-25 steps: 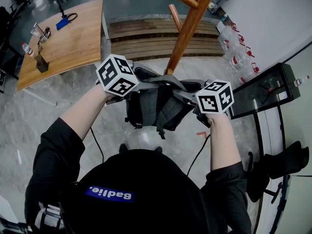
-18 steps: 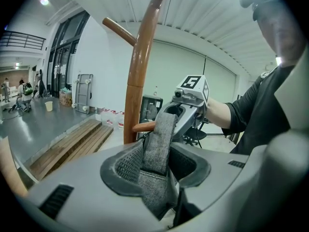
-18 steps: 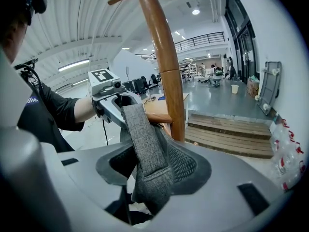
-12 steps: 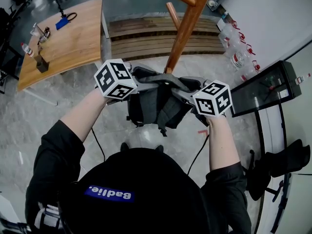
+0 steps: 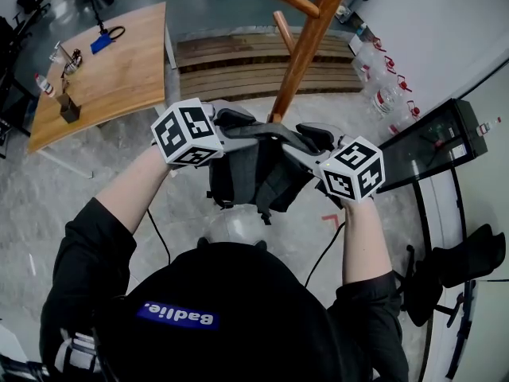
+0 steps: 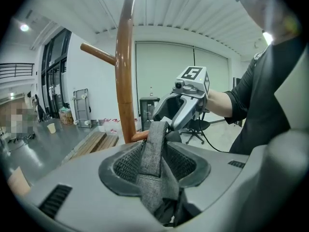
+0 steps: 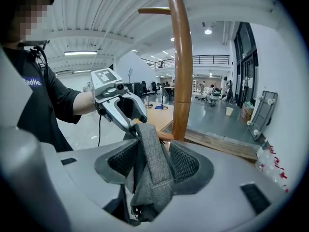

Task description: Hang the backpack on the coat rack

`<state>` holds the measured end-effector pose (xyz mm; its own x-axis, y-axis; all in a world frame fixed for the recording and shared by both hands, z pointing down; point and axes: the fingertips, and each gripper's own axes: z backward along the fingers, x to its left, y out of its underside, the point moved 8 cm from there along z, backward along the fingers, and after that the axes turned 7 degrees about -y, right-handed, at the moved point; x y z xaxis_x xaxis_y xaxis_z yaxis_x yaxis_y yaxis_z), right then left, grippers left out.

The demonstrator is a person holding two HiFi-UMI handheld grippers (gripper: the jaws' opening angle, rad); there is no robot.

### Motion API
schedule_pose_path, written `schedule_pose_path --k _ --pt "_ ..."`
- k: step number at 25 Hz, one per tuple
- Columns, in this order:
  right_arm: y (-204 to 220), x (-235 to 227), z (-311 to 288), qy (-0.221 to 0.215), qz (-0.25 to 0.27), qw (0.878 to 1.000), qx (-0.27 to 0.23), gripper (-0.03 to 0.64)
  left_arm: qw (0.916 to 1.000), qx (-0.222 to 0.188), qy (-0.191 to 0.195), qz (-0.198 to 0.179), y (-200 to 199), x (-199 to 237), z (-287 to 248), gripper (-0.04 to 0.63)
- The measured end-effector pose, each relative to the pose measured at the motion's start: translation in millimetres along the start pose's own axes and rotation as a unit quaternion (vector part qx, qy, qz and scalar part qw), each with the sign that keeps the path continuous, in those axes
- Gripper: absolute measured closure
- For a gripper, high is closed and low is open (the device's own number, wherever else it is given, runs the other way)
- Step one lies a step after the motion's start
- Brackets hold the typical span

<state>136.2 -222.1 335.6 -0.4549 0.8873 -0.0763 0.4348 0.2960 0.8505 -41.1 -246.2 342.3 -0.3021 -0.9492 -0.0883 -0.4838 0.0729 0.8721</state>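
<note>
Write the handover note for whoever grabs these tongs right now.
Left tongs: jaws apart, grey strap between them, no clamp visible.
Right tongs: jaws have just been opening; the same strap lies between them, pads not pressing.
Backpack: hangs under the strap stretched between both tongs, right by the coat rack pole.
Done: bag brought up to the rack; a low peg sits just behind the strap.
Left: I cannot tell whether the strap is over that peg. Confirm it, then draw both tongs clear.
</note>
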Motion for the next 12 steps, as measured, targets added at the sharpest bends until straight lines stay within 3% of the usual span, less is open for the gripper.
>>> schedule_pose_path --k 5,12 --pt "-10 19 17 0.01 0.014 1.0 -0.022 0.418 0.9996 -0.026 -0.005 -0.015 -15 -13 17 0.439" --pt "-5 54 21 0.052 0.057 0.989 -0.128 0.419 0.9955 -0.093 0.009 -0.013 -15 -53 28 0.439"
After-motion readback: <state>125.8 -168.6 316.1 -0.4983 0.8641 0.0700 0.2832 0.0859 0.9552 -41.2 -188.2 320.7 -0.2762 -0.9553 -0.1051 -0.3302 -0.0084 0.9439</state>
